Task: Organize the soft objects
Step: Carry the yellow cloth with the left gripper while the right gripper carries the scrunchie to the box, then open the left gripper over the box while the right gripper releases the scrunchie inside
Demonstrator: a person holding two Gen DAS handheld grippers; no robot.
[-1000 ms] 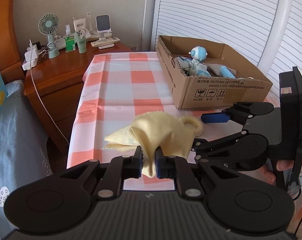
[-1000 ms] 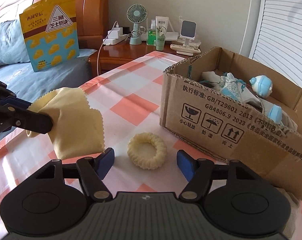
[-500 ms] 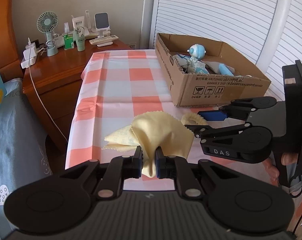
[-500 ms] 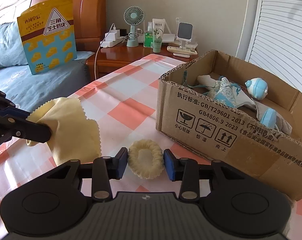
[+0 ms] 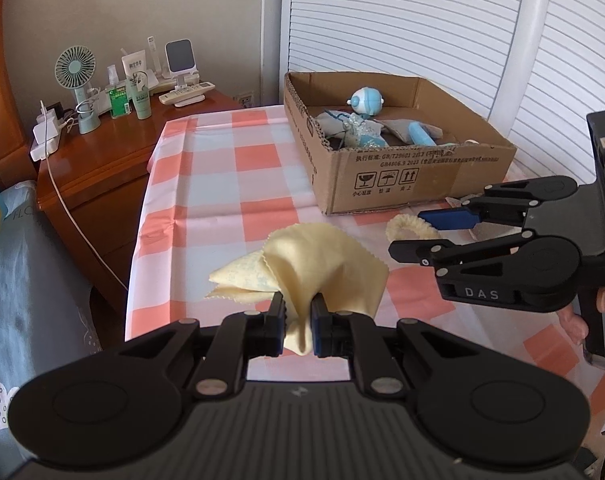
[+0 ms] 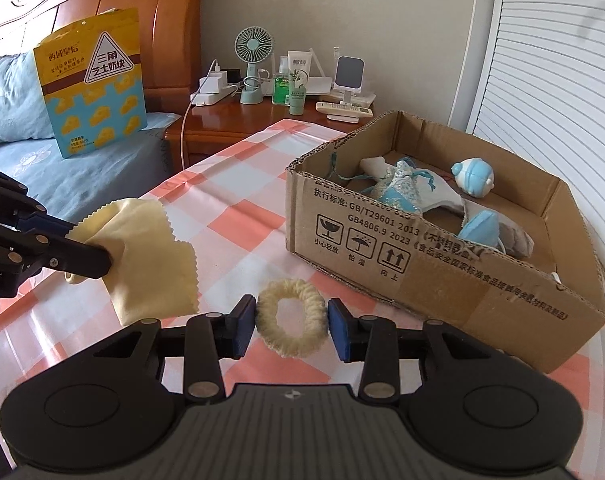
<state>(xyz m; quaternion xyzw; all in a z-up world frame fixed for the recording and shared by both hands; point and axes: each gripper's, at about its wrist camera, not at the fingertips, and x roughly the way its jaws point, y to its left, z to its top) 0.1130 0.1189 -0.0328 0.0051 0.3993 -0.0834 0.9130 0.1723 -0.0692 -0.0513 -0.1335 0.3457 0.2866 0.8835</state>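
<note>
Beside open brown cardboard box [image 6: 442, 280]: right hand-held gripper [image 6: 291, 326] newly clamped on fluffy cream ring scrunchie [image 6: 291, 324], lifted; left hand-held gripper [image 5: 298, 322] pinching yellow cloth [image 5: 322, 264]; boxing next.

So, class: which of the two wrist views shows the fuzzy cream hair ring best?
The right wrist view: the fuzzy cream hair ring sits whole, hole visible, squeezed between the blue pads of the right gripper. In the left wrist view only part of its loop shows, the rest hidden behind that gripper's fingers.
</note>
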